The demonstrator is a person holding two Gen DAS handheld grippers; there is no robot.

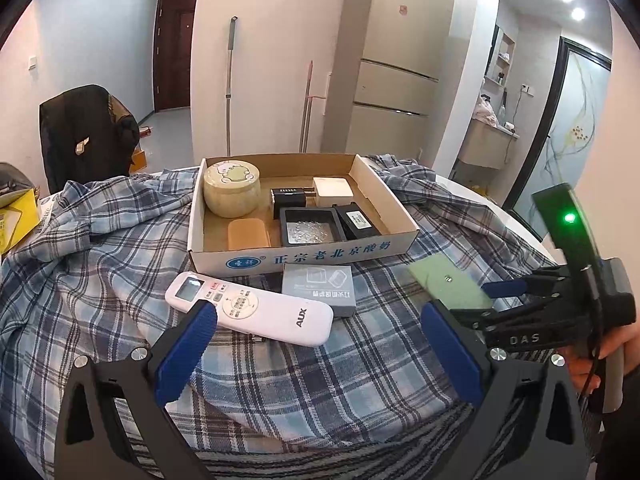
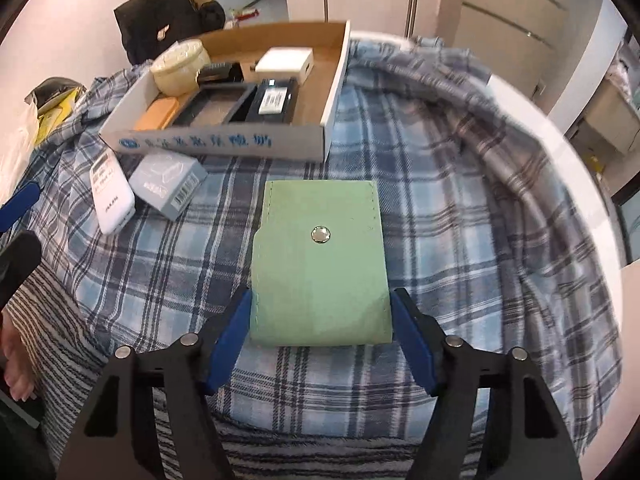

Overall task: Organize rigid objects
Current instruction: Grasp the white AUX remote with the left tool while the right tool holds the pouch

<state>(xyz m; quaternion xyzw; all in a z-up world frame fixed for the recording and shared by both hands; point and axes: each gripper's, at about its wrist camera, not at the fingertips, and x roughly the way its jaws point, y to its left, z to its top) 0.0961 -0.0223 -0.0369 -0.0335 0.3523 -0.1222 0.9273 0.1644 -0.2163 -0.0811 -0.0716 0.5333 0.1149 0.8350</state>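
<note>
Two hand-held grippers are working here. The right hand-held gripper (image 2: 320, 320) is clamping its blue pads on the near end of a green snap pouch (image 2: 320, 260), which is sitting on the plaid cloth (image 2: 440, 220) with its long axis pointing away from the camera, toward the cardboard tray (image 2: 224, 142). The left hand-held gripper (image 1: 316, 344) is hanging with its fingers spread wide, gripping nothing, just above the one white remote (image 1: 250, 310), which is lying slanted with its screen end to the left. One grey box (image 1: 318, 288) is sitting just beside the remote, in front of the tray. Inside the tray I'm counting six things: one round tin (image 1: 231, 188), one tan block (image 1: 247, 233), one white charger (image 1: 333, 191), one black adapter (image 1: 289, 200), one black case (image 1: 307, 226) and one black labelled box (image 1: 356, 221). The cloth is covering a round white desk (image 2: 560, 140), and a tall fridge (image 1: 400, 60) and a dark door (image 1: 174, 52) are showing in the room behind.
</note>
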